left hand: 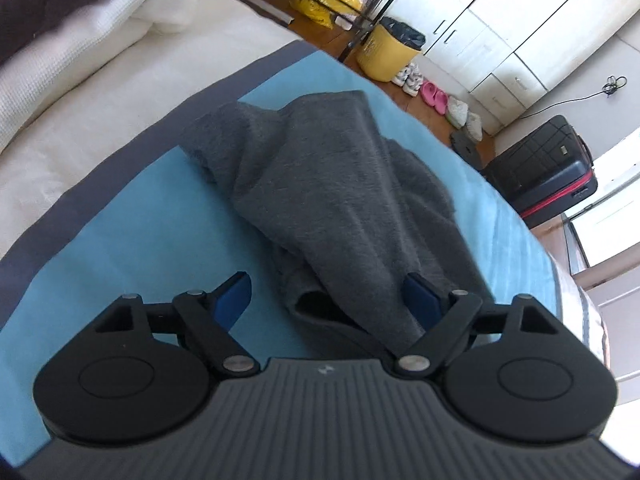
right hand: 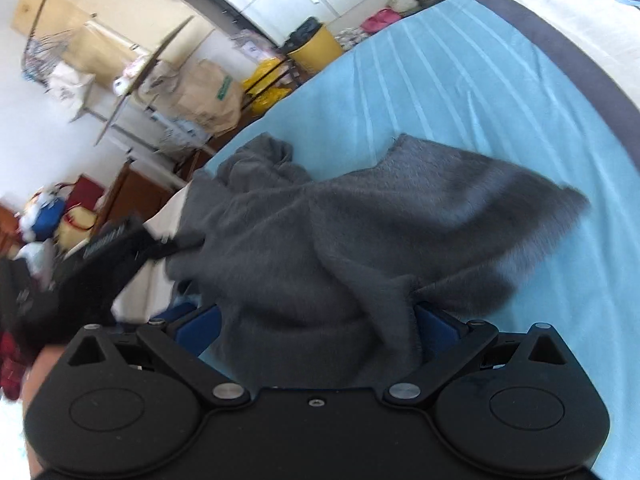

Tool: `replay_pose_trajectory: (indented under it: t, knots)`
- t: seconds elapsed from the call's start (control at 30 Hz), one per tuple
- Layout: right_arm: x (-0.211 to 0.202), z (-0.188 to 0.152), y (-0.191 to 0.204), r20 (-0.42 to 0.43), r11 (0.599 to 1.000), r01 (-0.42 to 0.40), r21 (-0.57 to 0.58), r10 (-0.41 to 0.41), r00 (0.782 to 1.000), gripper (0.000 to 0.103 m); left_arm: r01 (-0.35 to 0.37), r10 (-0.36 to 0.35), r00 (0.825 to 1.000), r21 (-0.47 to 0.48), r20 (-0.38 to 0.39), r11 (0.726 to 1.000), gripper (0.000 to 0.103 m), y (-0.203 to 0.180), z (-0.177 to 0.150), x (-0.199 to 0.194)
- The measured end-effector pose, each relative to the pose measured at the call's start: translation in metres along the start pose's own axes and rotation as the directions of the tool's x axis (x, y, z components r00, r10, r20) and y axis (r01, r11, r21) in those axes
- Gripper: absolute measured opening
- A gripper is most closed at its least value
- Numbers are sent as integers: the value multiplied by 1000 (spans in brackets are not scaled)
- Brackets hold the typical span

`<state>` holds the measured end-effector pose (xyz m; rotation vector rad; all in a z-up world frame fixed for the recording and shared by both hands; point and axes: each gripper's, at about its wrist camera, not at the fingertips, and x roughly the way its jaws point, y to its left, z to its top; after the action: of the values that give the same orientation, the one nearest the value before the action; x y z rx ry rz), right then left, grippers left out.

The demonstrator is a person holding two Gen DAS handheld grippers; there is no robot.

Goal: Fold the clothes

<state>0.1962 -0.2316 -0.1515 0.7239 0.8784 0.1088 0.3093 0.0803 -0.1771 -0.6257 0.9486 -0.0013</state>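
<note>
My left hand-held gripper [left hand: 326, 300], jaws apart, straddles the grey fleece garment [left hand: 340, 200] stretching away; right hand-held gripper [right hand: 318, 320] likewise.

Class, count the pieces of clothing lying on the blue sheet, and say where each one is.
1. A grey fleece garment lies crumpled across the middle of the blue sheet, its near end between the fingers of each hand-held gripper. Its folds might hide another piece.
</note>
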Motion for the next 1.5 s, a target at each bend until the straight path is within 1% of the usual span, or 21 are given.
replay_pose_trajectory:
  t: [0.1, 0.17, 0.27, 0.3, 0.33, 0.37, 0.4, 0.43, 0.47, 0.53, 0.6, 0.67, 0.8, 0.93, 0.97, 1.1, 1.23, 1.33, 1.37, 1.43, 1.5]
  knots:
    - [14, 11, 15, 34, 999, -12, -35, 13, 999, 103, 70, -71, 997, -103, -4, 992, 83, 17, 5, 6]
    - [26, 19, 26, 43, 997, -41, -73, 44, 998, 101, 80, -83, 997, -185, -8, 979, 83, 31, 7, 12]
    - [46, 25, 38, 54, 992, -51, -119, 58, 997, 76, 139, -150, 988, -278, -21, 950, 83, 48, 5, 24]
    - [53, 26, 40, 50, 991, -37, -131, 44, 998, 49, 176, -187, 982, -275, -14, 945, 80, 48, 3, 26]
    - [58, 26, 42, 44, 989, -34, -142, 41, 998, 42, 223, -240, 970, -271, -31, 936, 65, 47, 3, 29]
    - [59, 25, 42, 45, 990, -51, -129, 58, 997, 41, 273, -298, 953, -268, -56, 924, 63, 45, 2, 33]
    - [57, 24, 41, 44, 990, -82, -114, 87, 995, 38, 292, -322, 943, -264, -78, 919, 60, 42, 1, 37]
    - [54, 23, 40, 40, 988, -115, -101, 119, 992, 36, 280, -310, 946, -249, -93, 927, 52, 38, -1, 39]
    - [50, 23, 39, 32, 986, -138, -92, 141, 989, 35, 278, -309, 945, -238, -104, 931, 49, 35, -2, 40]
    - [43, 23, 37, 12, 981, -177, -76, 178, 984, 34, 288, -320, 939, -223, -125, 931, 40, 30, -2, 42]
    - [39, 23, 29, -11, 975, -223, -10, 223, 975, 34, 313, -348, 926, -219, -144, 924, 34, 26, -4, 41]
    - [34, 22, 18, -23, 962, -266, 61, 267, 963, 34, 344, -381, 911, -219, -160, 913, 33, 22, -7, 39]
    - [5, 14, 15, 11, 949, -307, 74, 307, 952, 34, 411, -445, 878, -201, -174, 889, 32, 12, -15, 26]
    - [-33, 8, 21, -13, 948, -316, 20, 317, 948, 34, 434, -438, 884, -62, -164, 899, 32, -7, -40, -13]
    - [-44, 5, 23, -20, 949, -316, -7, 315, 949, 34, 446, -446, 879, -39, -169, 894, 30, -13, -43, -22]
    - [-95, 0, 23, -25, 946, -298, -125, 298, 954, 33, 521, -503, 845, 65, -181, 851, 30, -44, -58, -49]
    - [-150, 14, 12, 16, 949, -271, -160, 277, 961, 33, 625, -591, 780, 215, -204, 750, 32, -85, -76, -66]
    - [-186, 22, 3, 15, 950, -240, -198, 247, 969, 33, 685, -641, 728, 243, -244, 686, 32, -105, -94, -72]
    - [-195, 20, 0, 8, 950, -232, -207, 239, 971, 33, 693, -644, 721, 262, -256, 672, 32, -112, -101, -75]
    - [-217, 10, -12, -11, 951, -227, -212, 230, 973, 33, 689, -623, 725, 312, -294, 655, 32, -132, -120, -87]
    - [-241, -2, -28, -12, 948, -240, -208, 243, 970, 33, 680, -614, 731, 385, -297, 623, 30, -150, -147, -108]
